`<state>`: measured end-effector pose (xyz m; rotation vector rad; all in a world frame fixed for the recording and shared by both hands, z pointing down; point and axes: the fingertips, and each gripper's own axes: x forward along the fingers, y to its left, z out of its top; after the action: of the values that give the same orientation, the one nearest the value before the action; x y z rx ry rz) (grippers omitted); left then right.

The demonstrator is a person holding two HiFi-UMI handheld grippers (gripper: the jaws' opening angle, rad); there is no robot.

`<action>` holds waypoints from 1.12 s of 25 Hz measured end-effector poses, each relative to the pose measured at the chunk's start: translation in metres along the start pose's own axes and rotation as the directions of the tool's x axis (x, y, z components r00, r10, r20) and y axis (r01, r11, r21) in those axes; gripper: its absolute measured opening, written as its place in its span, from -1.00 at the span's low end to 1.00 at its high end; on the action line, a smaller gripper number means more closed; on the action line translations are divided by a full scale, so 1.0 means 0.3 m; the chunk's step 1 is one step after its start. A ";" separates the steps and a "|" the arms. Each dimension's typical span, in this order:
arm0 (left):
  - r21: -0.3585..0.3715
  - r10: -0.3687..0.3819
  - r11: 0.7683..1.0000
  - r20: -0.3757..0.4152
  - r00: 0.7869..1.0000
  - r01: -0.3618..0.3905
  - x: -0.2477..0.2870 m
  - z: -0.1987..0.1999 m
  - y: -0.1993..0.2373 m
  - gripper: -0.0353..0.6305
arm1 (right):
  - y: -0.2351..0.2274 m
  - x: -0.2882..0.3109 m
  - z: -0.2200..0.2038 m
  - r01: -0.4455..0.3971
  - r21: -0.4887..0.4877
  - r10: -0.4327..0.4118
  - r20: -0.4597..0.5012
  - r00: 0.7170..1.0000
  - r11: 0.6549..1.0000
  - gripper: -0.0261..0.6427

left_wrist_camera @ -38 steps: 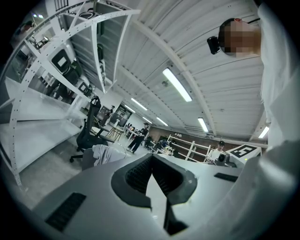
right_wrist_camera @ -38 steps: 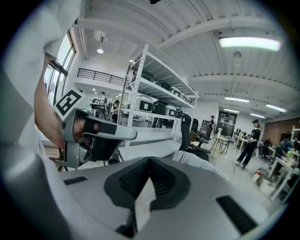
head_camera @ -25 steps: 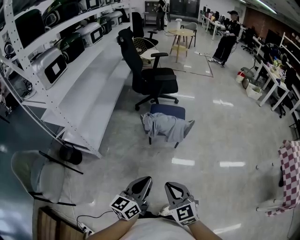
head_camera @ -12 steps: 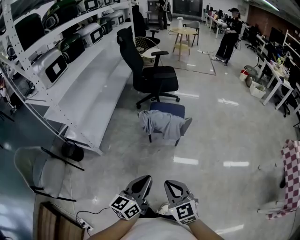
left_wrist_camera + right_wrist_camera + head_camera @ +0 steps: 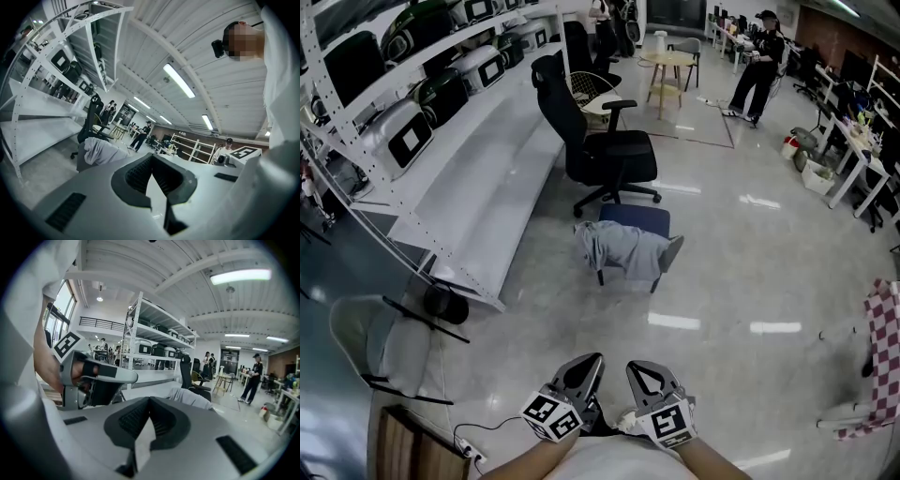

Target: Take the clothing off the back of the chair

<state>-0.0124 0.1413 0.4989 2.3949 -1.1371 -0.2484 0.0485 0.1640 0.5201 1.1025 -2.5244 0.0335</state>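
A grey garment (image 5: pixel 622 249) is draped over the back of a low chair with a blue seat (image 5: pixel 636 218), which stands on the floor ahead of me in the head view. My left gripper (image 5: pixel 592 360) and right gripper (image 5: pixel 636 367) are side by side close to my body, well short of the chair. Both have their jaws shut with nothing between them. In the left gripper view the garment (image 5: pixel 100 151) shows beyond the shut left gripper (image 5: pixel 152 157). The right gripper view has the garment (image 5: pixel 191 397) past the shut right gripper (image 5: pixel 150 399).
A black office chair (image 5: pixel 602 145) stands just behind the blue one. A white rack (image 5: pixel 441 112) of appliances with a low shelf runs along the left. A white chair (image 5: pixel 370 342) is near left, a checkered cloth (image 5: pixel 883 342) hangs right, and a person (image 5: pixel 757 61) stands far back.
The chair with the garment has slid slightly left and up in the head view. Both grippers stay shut and hold the same place in the picture.
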 end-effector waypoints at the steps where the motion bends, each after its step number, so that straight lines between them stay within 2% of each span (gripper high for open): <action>1: -0.004 -0.004 1.000 0.001 1.000 0.004 0.010 0.002 0.010 -0.87 | -0.004 0.009 0.000 0.002 -0.003 -0.002 -0.005 1.000 1.000 -0.87; 10: -0.004 -0.048 0.999 0.016 0.999 0.048 0.130 0.085 0.107 -0.87 | -0.106 0.101 0.032 0.064 0.003 -0.064 -0.030 0.998 0.998 -0.87; 28: -0.043 -0.103 0.994 -0.009 0.995 0.103 0.281 0.198 0.382 -0.87 | -0.198 0.395 0.092 0.106 0.009 -0.105 -0.082 0.991 0.994 -0.87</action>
<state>-0.0577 -0.0059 0.5064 2.4174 -0.9946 -0.2900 0.0082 0.0351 0.5289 1.2134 -2.3936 0.0652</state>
